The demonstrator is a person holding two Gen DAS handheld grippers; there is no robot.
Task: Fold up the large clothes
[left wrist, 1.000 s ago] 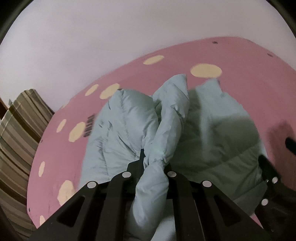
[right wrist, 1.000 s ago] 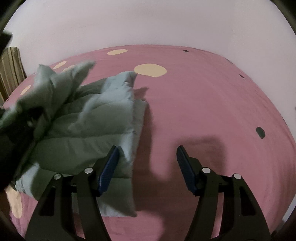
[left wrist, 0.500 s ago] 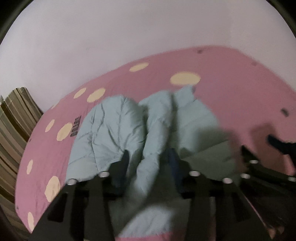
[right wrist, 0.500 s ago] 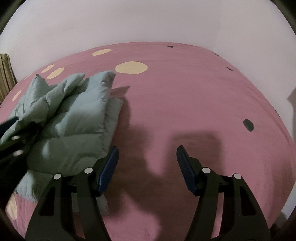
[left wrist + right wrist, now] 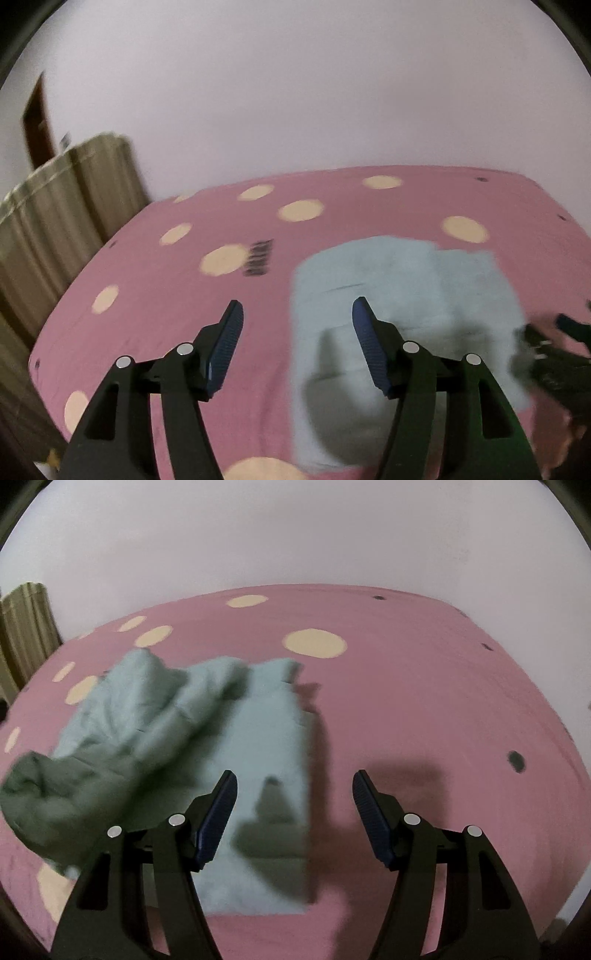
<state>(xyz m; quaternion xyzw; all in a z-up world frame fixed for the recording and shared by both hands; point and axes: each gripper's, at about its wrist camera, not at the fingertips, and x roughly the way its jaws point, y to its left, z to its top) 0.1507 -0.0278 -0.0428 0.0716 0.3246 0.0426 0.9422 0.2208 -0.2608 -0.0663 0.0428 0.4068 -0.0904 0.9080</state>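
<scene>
Nearest the lenses, the left gripper (image 5: 295, 325) is opening its ribbed blue pads with nothing between them, over the bare sheet beside the garment, and the right gripper (image 5: 291, 797) hangs with its jaws apart and empty above the garment's near right edge. Just beyond lies the pale blue-green puffer jacket (image 5: 258, 738): quilted, soft and bulky, partly folded, its right half flat while its left side bunches into a rumpled mound. It rests on the pink polka-dot bedsheet (image 5: 424, 701); one fold looks laid down, and the next move likely calls for regripping and flattening that springy heap.
</scene>
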